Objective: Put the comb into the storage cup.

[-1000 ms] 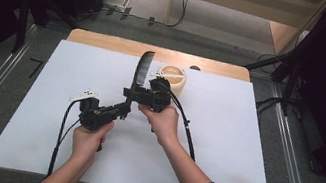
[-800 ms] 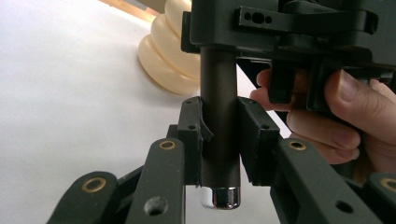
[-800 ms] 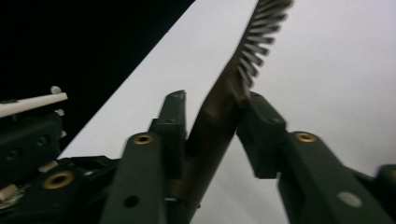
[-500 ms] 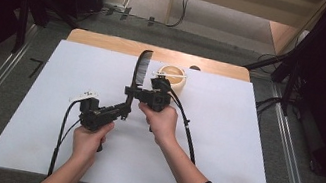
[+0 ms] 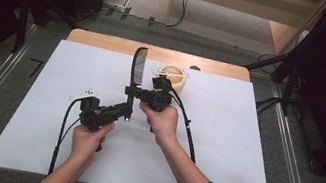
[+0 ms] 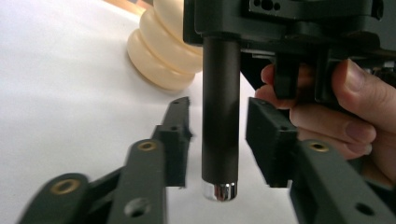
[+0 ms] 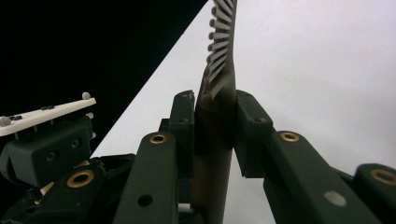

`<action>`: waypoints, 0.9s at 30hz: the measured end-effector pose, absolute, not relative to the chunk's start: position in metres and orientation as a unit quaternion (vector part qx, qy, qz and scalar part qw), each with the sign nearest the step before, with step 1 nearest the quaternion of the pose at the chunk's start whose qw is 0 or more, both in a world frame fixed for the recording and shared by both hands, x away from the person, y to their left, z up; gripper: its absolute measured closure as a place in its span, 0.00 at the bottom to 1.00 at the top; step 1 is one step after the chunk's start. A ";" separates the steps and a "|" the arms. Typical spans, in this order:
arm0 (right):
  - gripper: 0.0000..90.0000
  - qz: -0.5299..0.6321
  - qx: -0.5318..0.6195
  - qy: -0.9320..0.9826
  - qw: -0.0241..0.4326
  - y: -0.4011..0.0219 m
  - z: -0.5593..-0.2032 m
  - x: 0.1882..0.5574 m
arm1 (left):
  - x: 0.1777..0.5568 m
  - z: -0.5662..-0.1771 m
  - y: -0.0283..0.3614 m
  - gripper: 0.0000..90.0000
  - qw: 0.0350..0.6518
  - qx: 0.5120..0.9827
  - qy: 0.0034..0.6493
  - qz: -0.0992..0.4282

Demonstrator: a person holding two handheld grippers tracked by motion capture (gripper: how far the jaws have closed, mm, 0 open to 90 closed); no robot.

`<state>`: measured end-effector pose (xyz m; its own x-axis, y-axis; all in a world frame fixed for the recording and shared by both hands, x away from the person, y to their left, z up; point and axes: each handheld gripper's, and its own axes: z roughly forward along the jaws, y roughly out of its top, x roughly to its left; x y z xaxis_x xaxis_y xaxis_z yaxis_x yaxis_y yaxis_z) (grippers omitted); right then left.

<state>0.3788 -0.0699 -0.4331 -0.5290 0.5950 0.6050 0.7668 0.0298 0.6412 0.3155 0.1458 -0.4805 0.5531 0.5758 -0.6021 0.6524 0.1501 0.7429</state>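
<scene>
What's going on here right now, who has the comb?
It is mid-handover. The right gripper is clamped on the comb by its dark handle, holding it upright above the white table. The left gripper has just been opening: its pads stand off the handle's end, which hangs between them. A cream holder stands just behind.

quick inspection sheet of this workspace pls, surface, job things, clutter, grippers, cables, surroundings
surface: white sheet over a wooden table.
job's things: dark comb held upright, teeth end up.
clutter: cream ribbed pot behind the hands.
grippers: right gripper clamped on the comb handle; left gripper has just been opening, pads clear of the handle's lower end between them.
cables: black cable from the right gripper, another from the left.
surroundings: grey floor, dark stands.
</scene>
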 end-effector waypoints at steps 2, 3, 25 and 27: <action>0.78 -0.507 -0.477 -0.713 0.083 -0.070 -0.433 0.379 | 0.317 -0.480 0.146 0.62 0.584 0.661 0.469 -0.044; 0.78 -0.506 -0.476 -0.715 0.079 -0.071 -0.432 0.379 | 0.317 -0.479 0.146 0.59 0.581 0.663 0.470 -0.044; 0.78 -0.496 -0.467 -0.731 0.035 -0.080 -0.431 0.381 | 0.318 -0.466 0.163 0.33 0.511 0.737 0.438 -0.067; 0.78 -0.497 -0.464 -0.732 0.033 -0.081 -0.430 0.380 | 0.319 -0.466 0.166 0.33 0.507 0.741 0.436 -0.072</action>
<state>0.3802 -0.0808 -0.4299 -0.5676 0.6460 0.5104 0.7125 0.0749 0.6976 0.3185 0.1659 -0.4658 0.6102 0.5726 -0.5475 0.7178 -0.1071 0.6880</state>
